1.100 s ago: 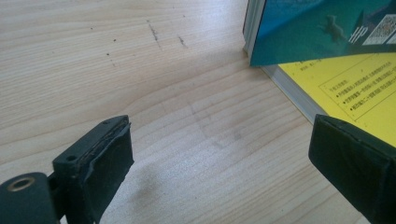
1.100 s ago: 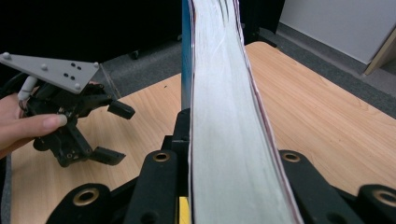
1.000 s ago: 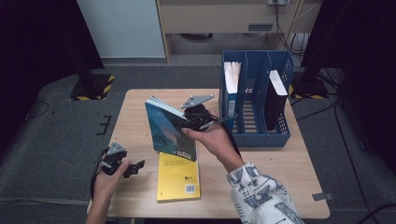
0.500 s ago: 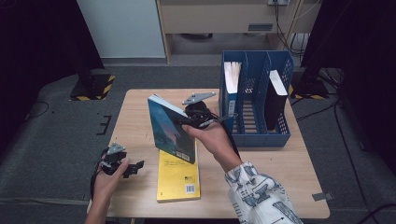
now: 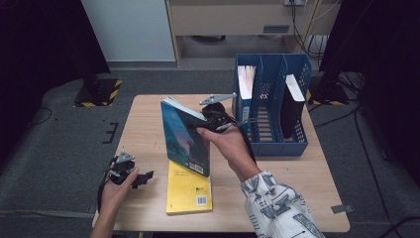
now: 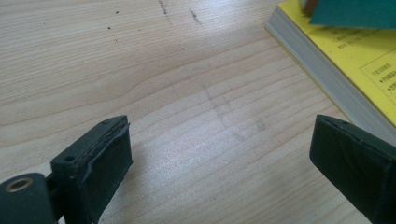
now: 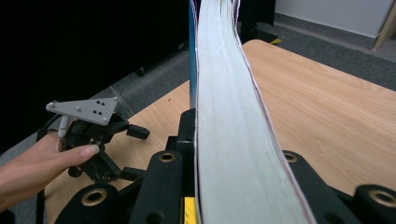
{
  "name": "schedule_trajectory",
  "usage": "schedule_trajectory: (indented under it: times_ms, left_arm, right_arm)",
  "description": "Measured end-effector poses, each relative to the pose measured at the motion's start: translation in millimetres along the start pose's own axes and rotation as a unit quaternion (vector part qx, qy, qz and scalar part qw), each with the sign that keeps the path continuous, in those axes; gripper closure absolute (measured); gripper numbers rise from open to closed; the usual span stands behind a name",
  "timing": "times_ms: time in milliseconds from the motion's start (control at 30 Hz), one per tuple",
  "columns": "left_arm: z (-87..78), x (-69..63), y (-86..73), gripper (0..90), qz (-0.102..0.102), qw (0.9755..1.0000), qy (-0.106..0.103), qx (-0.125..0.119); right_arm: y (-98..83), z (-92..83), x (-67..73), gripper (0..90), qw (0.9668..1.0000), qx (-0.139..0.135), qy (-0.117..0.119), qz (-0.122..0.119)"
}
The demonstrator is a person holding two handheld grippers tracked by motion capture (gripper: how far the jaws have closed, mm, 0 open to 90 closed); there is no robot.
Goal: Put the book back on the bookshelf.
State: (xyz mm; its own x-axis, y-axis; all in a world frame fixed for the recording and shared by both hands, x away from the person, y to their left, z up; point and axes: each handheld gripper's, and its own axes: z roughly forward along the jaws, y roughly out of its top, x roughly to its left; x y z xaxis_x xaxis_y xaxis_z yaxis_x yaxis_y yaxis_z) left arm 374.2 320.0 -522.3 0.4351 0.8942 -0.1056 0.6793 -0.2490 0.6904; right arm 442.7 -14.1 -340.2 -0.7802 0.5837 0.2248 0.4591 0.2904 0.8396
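The right gripper (image 5: pixel 207 119) pinches the teal book (image 5: pixel 185 140) by its top edge, holding it nearly upright over the yellow book (image 5: pixel 189 188), mid-table, with bare wood on its left and the blue file rack (image 5: pixel 270 144) close on the right. The left gripper (image 5: pixel 141 177) rests at the table's (image 5: pixel 148 119) near-left edge, jaws spread wide on nothing. Since a second ago the teal book has tipped steeper; whether its bottom corner touches the yellow cover is hard to tell.

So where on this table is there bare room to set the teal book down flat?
The table is bare across its far-left part, between the far edge and the left gripper, and along the near-right strip by the sleeve. It is crowded mid-table: the yellow book lies under the teal book held in the right gripper, with the blue file rack beside.
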Motion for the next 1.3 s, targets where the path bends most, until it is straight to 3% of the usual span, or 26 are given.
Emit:
schedule_trajectory:
  times_ms: [133, 400, 600, 1067, 1300]
  left_arm:
    - [5.8, -0.6, -0.3, 5.0, 0.000, 0.9999, 0.010, 0.009]
    - [10.4, -4.9, -0.7, 3.6, 0.024, 0.9995, 0.014, 0.018]
    - [12.7, -8.0, -7.2, 3.1, 0.043, 0.9986, 0.031, -0.001]
    - [13.3, -8.6, -8.3, 1.3, 0.043, 0.9986, 0.032, -0.005]
    - [13.1, -8.4, -8.2, 1.1, 0.045, 0.9985, 0.032, -0.003]
  right_arm:
    - [-1.2, -7.7, -3.8, 74.0, 1.0000, -0.003, -0.008, 0.002]
    - [-5.7, -23.4, -11.9, 74.0, 0.9997, -0.007, -0.022, 0.005]
    - [-7.8, -36.5, -14.1, 74.0, 0.9994, -0.010, -0.032, 0.003]
    - [-17.8, -71.3, -15.4, 73.9, 0.9989, -0.019, -0.044, 0.004]
    - [-28.3, -84.4, -19.3, 73.9, 0.9986, -0.022, -0.046, 0.017]
